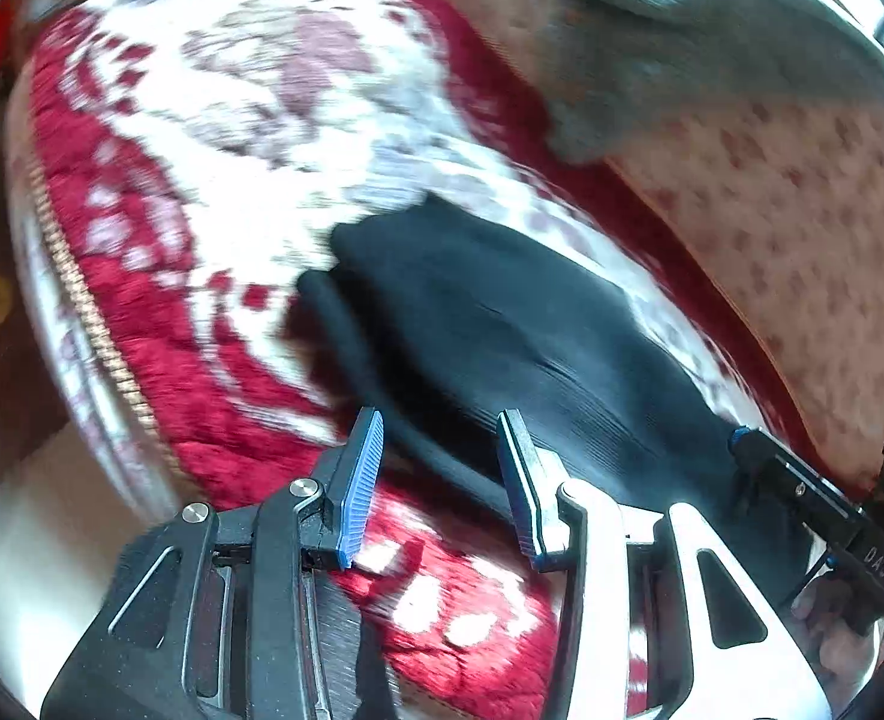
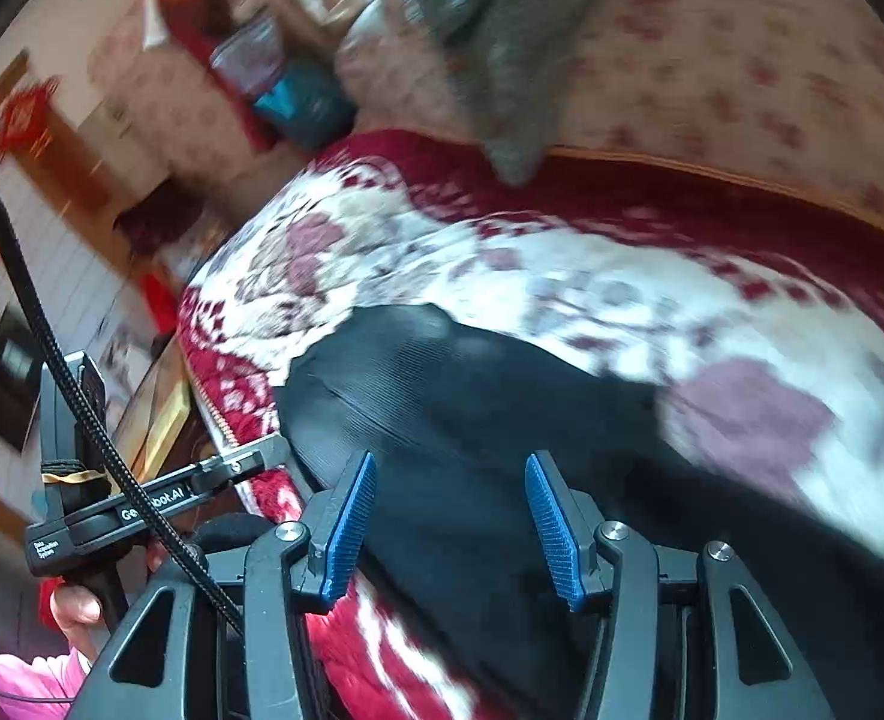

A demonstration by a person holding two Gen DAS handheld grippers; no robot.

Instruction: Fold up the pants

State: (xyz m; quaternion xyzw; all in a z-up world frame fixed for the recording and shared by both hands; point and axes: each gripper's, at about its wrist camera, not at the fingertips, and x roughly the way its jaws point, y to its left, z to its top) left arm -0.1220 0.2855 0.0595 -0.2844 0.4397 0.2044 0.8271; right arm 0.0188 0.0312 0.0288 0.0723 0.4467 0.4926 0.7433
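The black pants (image 1: 490,324) lie folded on a red and white patterned seat cushion (image 1: 214,138). My left gripper (image 1: 442,426) is open, its blue-padded fingers over the near edge of the pants, with nothing between them. In the right wrist view the pants (image 2: 472,408) lie under my right gripper (image 2: 451,474), which is open and empty just above the cloth. The right gripper also shows at the right edge of the left wrist view (image 1: 742,438), touching the pants' corner. The left gripper shows in the right wrist view (image 2: 274,450) at the pants' left edge.
A grey cloth (image 1: 700,54) hangs over the sofa's floral backrest (image 1: 802,210); it also shows in the right wrist view (image 2: 514,72). The cushion's left edge with gold trim (image 1: 82,300) drops to the floor. Cluttered furniture (image 2: 112,138) stands at the left.
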